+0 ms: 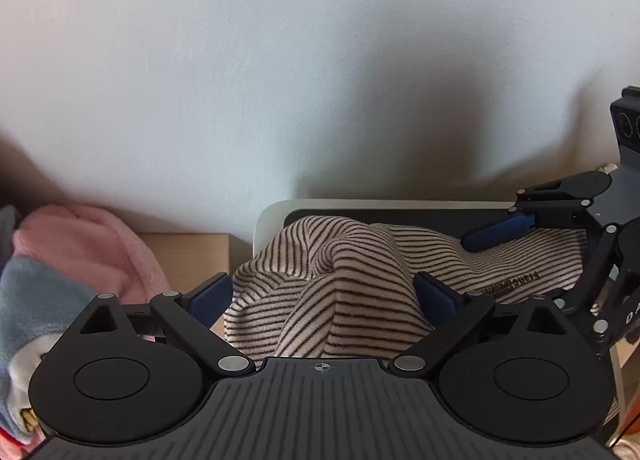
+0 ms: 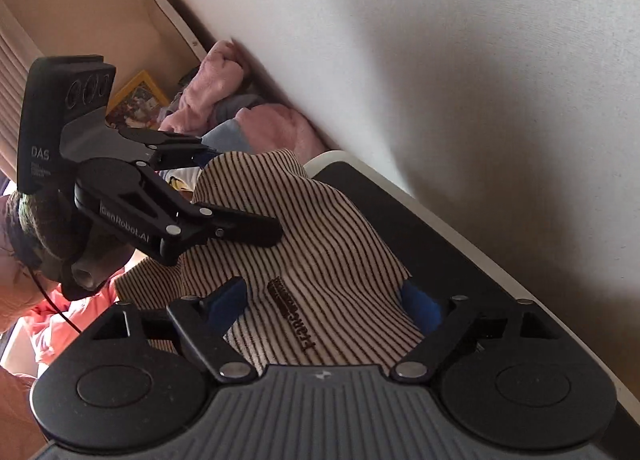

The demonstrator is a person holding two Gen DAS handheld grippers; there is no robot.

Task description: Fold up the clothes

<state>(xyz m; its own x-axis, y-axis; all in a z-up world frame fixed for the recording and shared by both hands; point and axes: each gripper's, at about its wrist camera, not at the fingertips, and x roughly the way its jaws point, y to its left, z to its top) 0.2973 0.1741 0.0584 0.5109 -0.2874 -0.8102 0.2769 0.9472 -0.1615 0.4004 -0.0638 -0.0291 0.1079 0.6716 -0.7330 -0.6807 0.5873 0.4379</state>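
Two grippers meet over our striped shirt (image 1: 344,284): left gripper (image 1: 322,294) spread wide around a raised fold, right gripper (image 2: 326,300) likewise spread above the cloth.

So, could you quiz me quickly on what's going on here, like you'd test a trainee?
1. True or false: the garment between the left gripper fingers is plain blue.
2. What lies beside it, against the wall? A: pink fleece. B: shoes. C: books.
3. How do the jaws of the right gripper stand?
Key: 1 false, it is striped. 2 A. 3 Wide apart, with striped cloth between them.
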